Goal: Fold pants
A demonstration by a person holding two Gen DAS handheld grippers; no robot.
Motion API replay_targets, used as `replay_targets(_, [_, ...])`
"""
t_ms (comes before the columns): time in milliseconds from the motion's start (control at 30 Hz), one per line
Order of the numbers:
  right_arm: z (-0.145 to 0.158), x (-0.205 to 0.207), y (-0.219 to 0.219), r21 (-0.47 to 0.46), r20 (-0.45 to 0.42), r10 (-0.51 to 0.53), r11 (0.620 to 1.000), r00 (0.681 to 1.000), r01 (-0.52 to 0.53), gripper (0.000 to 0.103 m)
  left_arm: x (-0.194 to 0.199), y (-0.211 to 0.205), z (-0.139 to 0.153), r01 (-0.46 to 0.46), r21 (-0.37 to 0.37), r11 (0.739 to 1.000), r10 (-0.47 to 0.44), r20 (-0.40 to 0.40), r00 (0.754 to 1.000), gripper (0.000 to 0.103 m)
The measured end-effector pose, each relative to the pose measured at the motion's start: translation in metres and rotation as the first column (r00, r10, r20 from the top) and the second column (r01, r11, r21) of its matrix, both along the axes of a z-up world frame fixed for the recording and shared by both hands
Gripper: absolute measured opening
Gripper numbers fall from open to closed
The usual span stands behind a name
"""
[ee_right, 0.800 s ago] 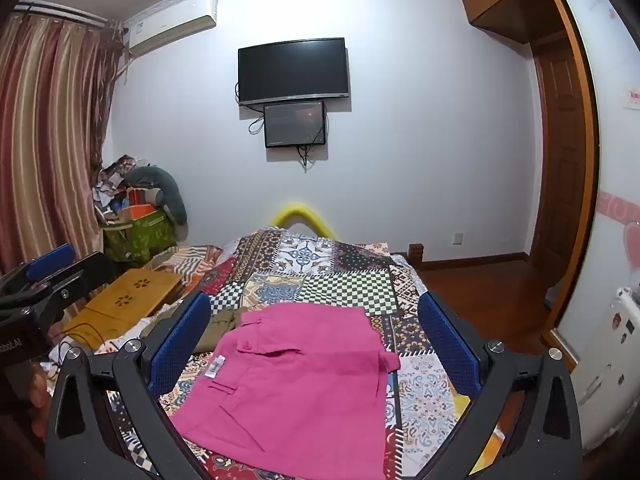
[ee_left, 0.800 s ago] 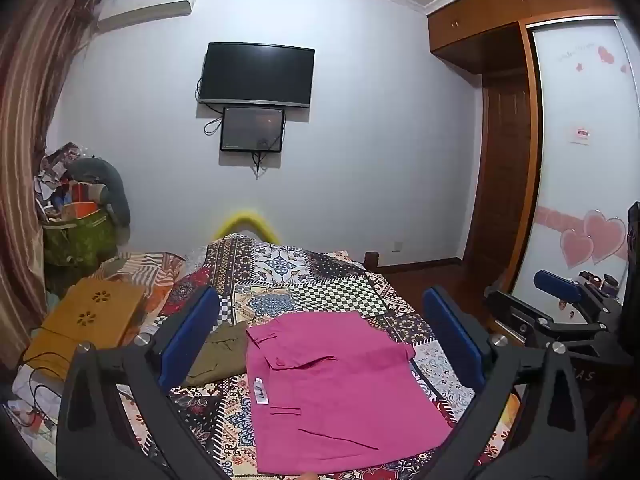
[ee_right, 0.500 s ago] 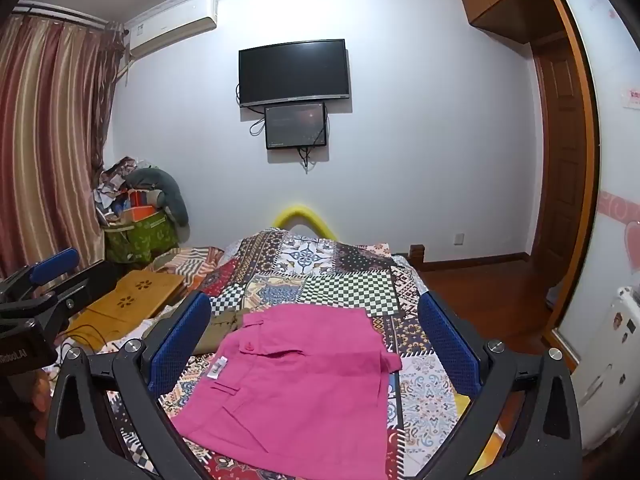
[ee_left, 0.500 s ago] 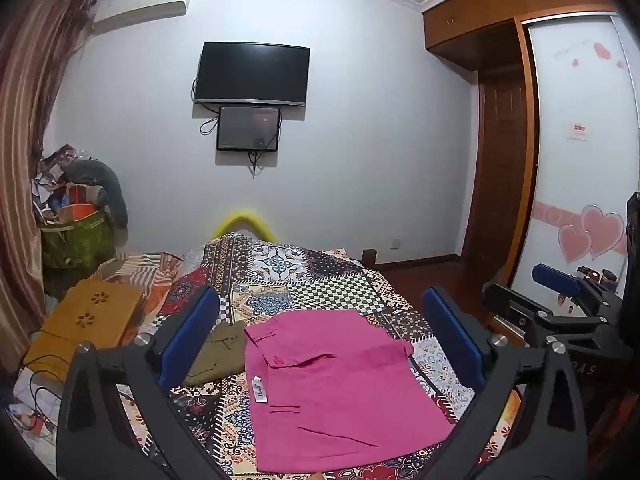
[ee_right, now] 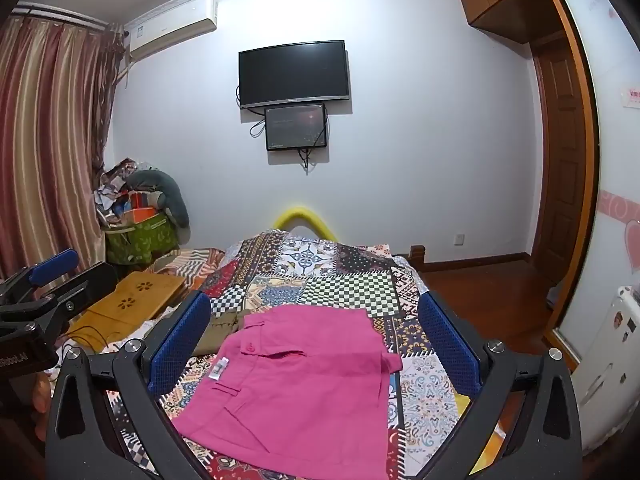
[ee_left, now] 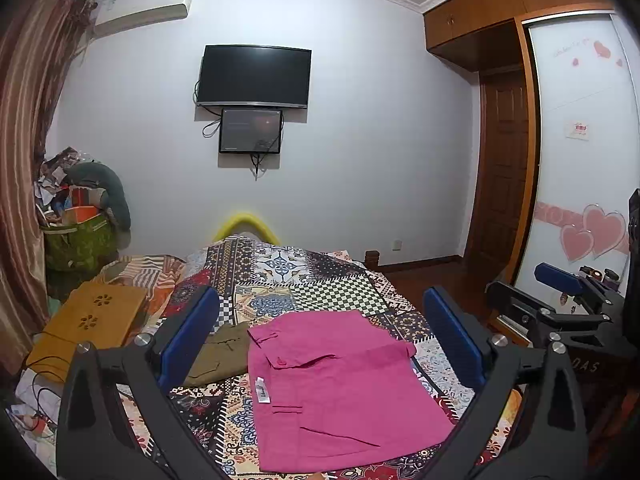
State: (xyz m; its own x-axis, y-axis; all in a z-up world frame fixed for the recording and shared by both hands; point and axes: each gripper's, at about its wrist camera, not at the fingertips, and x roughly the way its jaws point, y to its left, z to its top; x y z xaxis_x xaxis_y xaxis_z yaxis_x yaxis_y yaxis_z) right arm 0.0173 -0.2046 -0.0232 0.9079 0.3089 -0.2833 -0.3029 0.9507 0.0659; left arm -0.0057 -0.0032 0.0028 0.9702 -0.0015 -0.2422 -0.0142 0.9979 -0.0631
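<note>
Pink pants (ee_left: 340, 392) (ee_right: 296, 384) lie folded flat on the patchwork bedspread (ee_left: 312, 280) (ee_right: 340, 272), a white label showing near the waistband. My left gripper (ee_left: 320, 332) hovers above and short of them, jaws wide apart, nothing between them. My right gripper (ee_right: 316, 336) is held the same way, open and empty, over the pants. Each gripper shows at the edge of the other's view: the right gripper (ee_left: 560, 304) at the right of the left wrist view, the left gripper (ee_right: 44, 288) at the left of the right wrist view.
An olive garment (ee_left: 220, 352) (ee_right: 218, 330) lies folded left of the pink pants. A yellow wooden lap desk (ee_left: 88, 320) (ee_right: 132, 300) sits on the bed's left side. A cluttered green bag (ee_right: 136, 236) stands by the curtain. Wardrobe and door stand on the right.
Both grippers stay open and almost still; the views drift only slightly. The pants have not moved.
</note>
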Motion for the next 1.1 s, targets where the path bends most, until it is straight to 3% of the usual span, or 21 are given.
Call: replay_targets(1100, [-0.0045, 0.0001, 0.0014, 0.009, -0.011, -0.003, 1.0, 1.0, 0.003, 0.103, 0.0034, 0.0012, -0.0036, -0.006, -0.007, 1.0, 0.006, -0.009, 1.0, 0.103])
